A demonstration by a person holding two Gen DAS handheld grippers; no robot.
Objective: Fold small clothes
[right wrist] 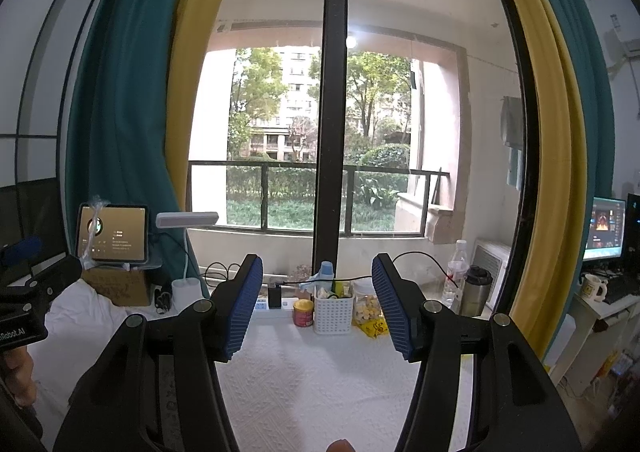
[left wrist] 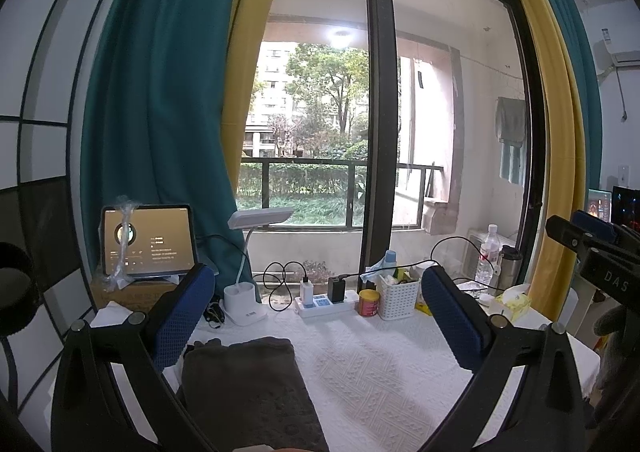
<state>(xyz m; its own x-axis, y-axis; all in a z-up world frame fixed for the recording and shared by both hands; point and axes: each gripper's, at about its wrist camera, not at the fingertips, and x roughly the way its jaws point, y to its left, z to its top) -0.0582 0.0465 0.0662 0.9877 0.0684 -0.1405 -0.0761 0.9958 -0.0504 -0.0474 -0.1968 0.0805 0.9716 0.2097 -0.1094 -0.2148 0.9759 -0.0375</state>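
Left gripper (left wrist: pixel 320 316) jaws spread, empty, over white textured tablecloth (left wrist: pixel 380 372); folded dark-grey fabric garment (left wrist: pixel 244 384) at near-left edge. Right gripper (right wrist: pixel 318 308) jaws spread, empty.

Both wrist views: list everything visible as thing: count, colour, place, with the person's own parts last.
folded cloth: one, dark grey, near left of table
tablecloth: one, white, over table
tablet: one, screen lit, back left on cardboard box
desk lamp: one, white, back left
power strip: one, white, back centre
tin: one, red and yellow, beside basket
basket: one, white, back centre
water bottle: one, clear, back right
tissue box: one, yellow, right
curtains: teal and yellow, framing window
left gripper: open, blue pads
right gripper: open, blue pads
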